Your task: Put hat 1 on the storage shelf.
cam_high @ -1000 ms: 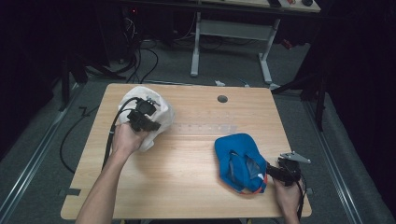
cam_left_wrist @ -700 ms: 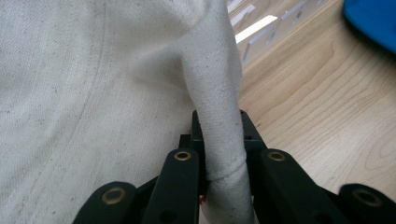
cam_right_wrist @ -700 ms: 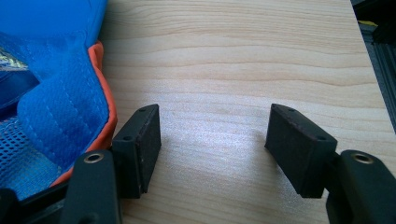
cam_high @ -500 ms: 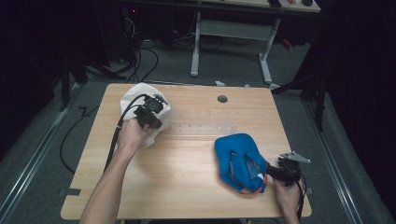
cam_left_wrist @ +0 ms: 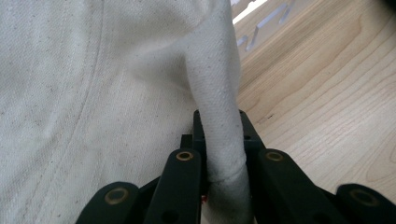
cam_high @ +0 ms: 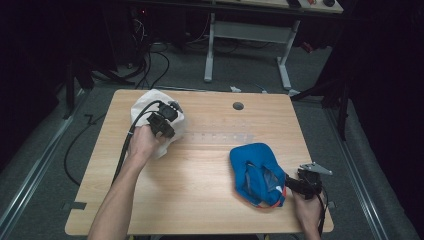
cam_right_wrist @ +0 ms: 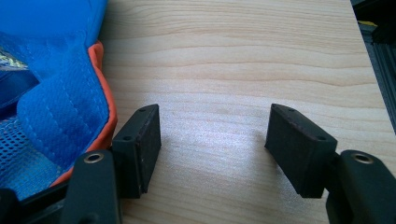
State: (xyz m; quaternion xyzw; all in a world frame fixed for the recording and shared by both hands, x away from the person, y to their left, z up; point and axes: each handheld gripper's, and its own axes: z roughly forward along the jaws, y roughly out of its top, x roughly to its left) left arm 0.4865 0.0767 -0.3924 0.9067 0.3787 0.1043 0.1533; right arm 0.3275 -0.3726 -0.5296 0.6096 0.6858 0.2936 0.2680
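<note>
the left gripper (cam_high: 167, 116) is pinched tight on a fold of the white cap (cam_high: 145, 107) — in the left gripper view the jaws press a narrow ridge of cream twill (cam_left_wrist: 219, 116) between them, with curved stitching running across the cloth beside it. the white cap sits at the far left corner of the wooden table (cam_high: 200, 165), crumpled under the hand, so which way it points cannot be told.

toward the right, near the front edge, lies the blue cap (cam_high: 256, 172). it is bright blue with an orange rim and a mesh lining showing, and its long axis runs roughly from the table's middle toward the near edge. the right gripper (cam_high: 295, 185) rests just beside its near right side — jaws spread wide over bare wood, one pad (cam_right_wrist: 140, 144) close against the orange rim (cam_right_wrist: 105, 116), nothing between them.
</note>
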